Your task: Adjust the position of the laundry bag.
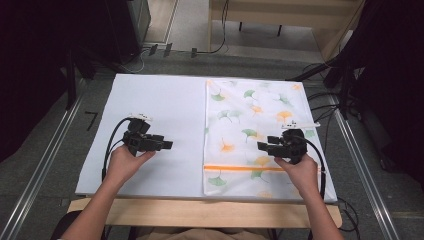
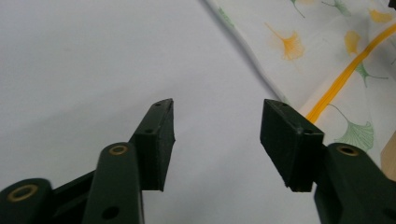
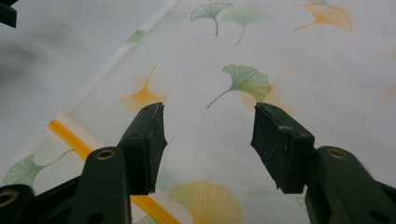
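A white cloth printed with green and orange ginkgo leaves (image 1: 260, 135) lies flat on the right half of the white table top (image 1: 150, 100). An orange stripe (image 1: 245, 168) crosses it near the front; that stripe (image 2: 345, 77) also runs past the left gripper's jaws, and it (image 3: 70, 140) passes under the right gripper's jaws. My left gripper (image 1: 169, 145) hovers over bare table left of the cloth, pointing right, open and empty (image 2: 217, 126). My right gripper (image 1: 261, 146) hovers over the cloth, pointing left, open, nothing between its jaws (image 3: 208, 135).
The table's wooden front edge (image 1: 200, 212) runs along the bottom. Metal rails (image 1: 45, 160) flank the table on both sides. Cables (image 1: 320, 100) lie on the floor at the back right. Dark curtains close off both sides.
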Tool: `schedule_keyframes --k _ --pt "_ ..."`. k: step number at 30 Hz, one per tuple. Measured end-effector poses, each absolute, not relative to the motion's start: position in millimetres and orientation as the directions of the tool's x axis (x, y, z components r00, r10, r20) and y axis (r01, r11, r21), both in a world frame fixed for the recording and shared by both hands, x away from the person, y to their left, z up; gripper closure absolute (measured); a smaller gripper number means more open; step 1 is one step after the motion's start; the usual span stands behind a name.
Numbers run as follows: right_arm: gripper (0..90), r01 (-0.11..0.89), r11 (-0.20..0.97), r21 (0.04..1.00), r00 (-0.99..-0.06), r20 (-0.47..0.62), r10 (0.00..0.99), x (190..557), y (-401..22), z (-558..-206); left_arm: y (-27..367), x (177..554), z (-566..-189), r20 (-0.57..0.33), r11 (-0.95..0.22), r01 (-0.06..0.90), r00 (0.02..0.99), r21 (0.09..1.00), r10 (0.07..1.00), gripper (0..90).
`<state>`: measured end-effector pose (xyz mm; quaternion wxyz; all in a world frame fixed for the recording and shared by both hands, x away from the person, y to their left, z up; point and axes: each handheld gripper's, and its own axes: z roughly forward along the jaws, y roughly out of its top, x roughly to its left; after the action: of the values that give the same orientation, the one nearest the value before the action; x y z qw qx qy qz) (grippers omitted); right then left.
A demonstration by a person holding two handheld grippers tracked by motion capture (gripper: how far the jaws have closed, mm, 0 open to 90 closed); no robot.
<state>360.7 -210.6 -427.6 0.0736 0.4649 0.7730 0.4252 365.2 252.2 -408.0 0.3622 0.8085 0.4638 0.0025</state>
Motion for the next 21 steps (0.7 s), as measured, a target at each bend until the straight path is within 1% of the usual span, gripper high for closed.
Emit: schedule_keyframes --k 2,4,8,11,15,16,18,21 --pt "44.9 0.648 0.213 0.731 -0.559 0.267 0.785 360.6 -210.0 -427.6 252.5 364.8 -408.2 -0.327 -0.312 0.752 0.567 0.581 0.756 44.1" --pt "44.8 0.641 0.235 0.731 -0.567 0.243 0.787 360.3 -209.5 -428.9 251.5 362.8 -409.9 -0.316 -0.313 0.770 0.544 0.556 0.777 45.4" --pt "44.0 0.639 0.242 0.730 -0.567 0.235 0.790 360.9 -209.8 -430.0 249.5 359.6 -411.4 -0.322 -0.303 0.770 0.541 0.562 0.777 45.5" --pt "43.9 0.629 0.251 0.736 -0.574 0.221 0.789 359.6 -210.3 -430.1 248.0 359.1 -411.4 -0.321 -0.306 0.764 0.548 0.568 0.772 43.0" --pt "44.0 0.623 0.254 0.740 -0.578 0.216 0.787 358.7 -211.0 -431.2 245.2 358.7 -411.1 -0.313 -0.327 0.759 0.562 0.563 0.765 41.1" --pt "46.7 0.643 0.239 0.728 -0.560 0.234 0.795 358.1 -211.5 -431.1 244.8 358.8 -410.2 -0.328 -0.322 0.757 0.567 0.568 0.756 41.1" --pt "46.7 0.653 0.227 0.723 -0.553 0.249 0.795 357.5 -212.5 -431.4 243.5 359.2 -409.8 -0.324 -0.328 0.752 0.574 0.572 0.752 40.8" --pt "46.6 0.651 0.229 0.724 -0.554 0.246 0.796 356.8 -212.8 -432.0 241.7 359.9 -410.2 -0.316 -0.337 0.749 0.579 0.570 0.751 39.7"
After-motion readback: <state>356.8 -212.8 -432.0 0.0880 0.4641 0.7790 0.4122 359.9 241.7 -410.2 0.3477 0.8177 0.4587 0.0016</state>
